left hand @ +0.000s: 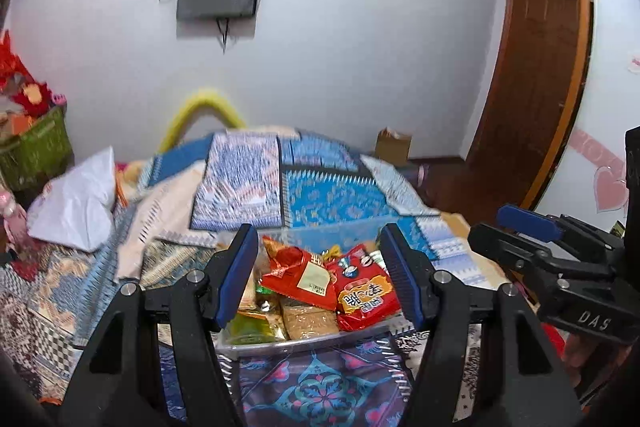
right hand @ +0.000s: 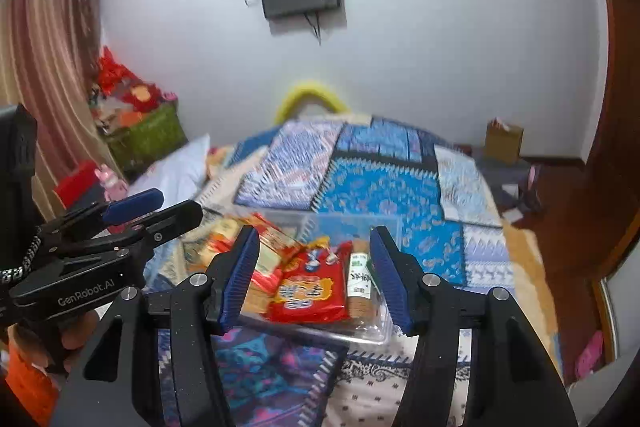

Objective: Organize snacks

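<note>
Above clear box (right hand: pixel 382 333): left gripper (left hand: pixel 318 277), right gripper (right hand: pixel 314 273), jaws wide, empty. Go down slow, pinch red bag (right hand: pixel 310 293) edge.

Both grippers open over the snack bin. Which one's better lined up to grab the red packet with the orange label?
Right, probably. In its own view the right gripper has the red packet centred between its open fingers. The left gripper frames the clear bin too, but there the packet sits toward its right finger.

Red snack packets (left hand: pixel 362 291) – clear bin (left hand: pixel 280 341) (blue patchwork bedspread (left hand: pixel 320 195)).
</note>
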